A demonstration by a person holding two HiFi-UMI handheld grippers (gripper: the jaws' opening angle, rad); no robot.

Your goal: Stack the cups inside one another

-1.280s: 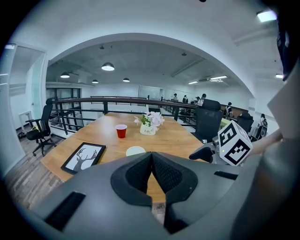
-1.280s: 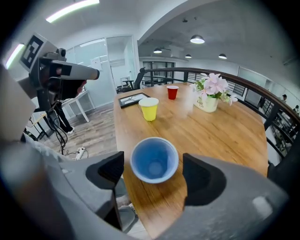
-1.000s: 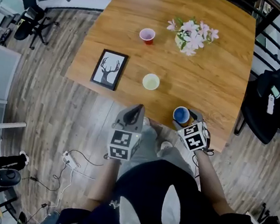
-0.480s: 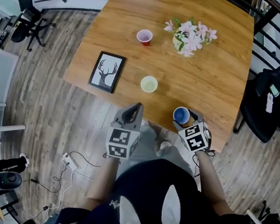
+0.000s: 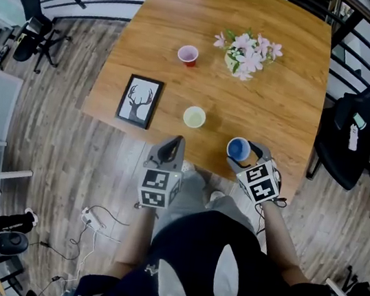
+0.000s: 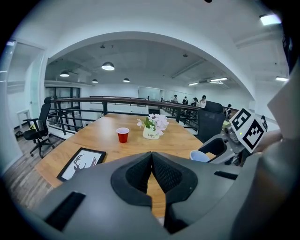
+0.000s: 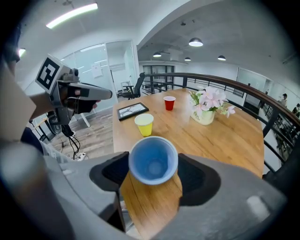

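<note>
Now, clamping blue cup [image 7: 153, 161] in right gripper [image 5: 242, 151] at table's [image 5: 281, 110] near edge, toward right corner; holding left gripper [image 6: 152, 161] closed, empty, off that edge, with yellow cup [image 5: 194, 117] near mid-edge, red cup [image 5: 187, 55] farther in.

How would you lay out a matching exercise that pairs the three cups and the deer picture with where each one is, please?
1 blue cup
2 yellow cup
3 red cup
4 deer picture

A flat at the table's left edge
B between the fingers of the right gripper
C left of the flower pot
D right of the deer picture, standing free

Pairs: 1-B, 2-D, 3-C, 4-A
</note>
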